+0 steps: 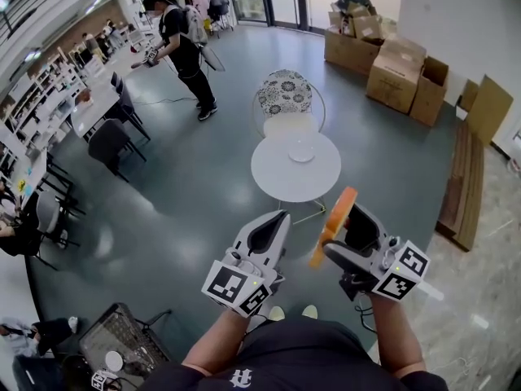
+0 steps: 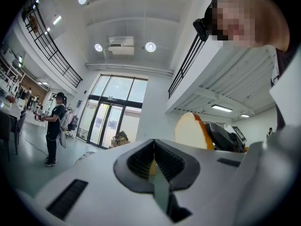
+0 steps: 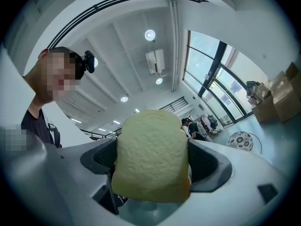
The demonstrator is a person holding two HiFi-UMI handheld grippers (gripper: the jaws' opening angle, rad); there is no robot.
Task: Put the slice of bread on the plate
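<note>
the right tool is clamped on the slice of bread, one jaw on each flat face; in the right gripper view the pale crumb side fills the gap btwn the dark pads, w/ the top of the slice sticking out past the jaw tips; from the head view the slice stands on edge, its orange-brown crust showing, tilted a bit to the left, held up in the air in front of the person's torso; the left tool sits just beside it on the left, not touching the bread; its jaws are closed together w/ nothing gripped, and the left gripper view shows the ribbed pads meeting along a thin seam; that same view catches the bread and the right tool off to the right; the plate, small and white, lies on a round white counter further ahead on the grey-green floor, well apart from the bread; whether anything is on the plate can't be told; a chair w/ a patterned cushion stands just behind the counter; cardboard boxes are stacked by the far wall at upper right; another person in dark clothes stands at upper left near rows of desks.
</note>
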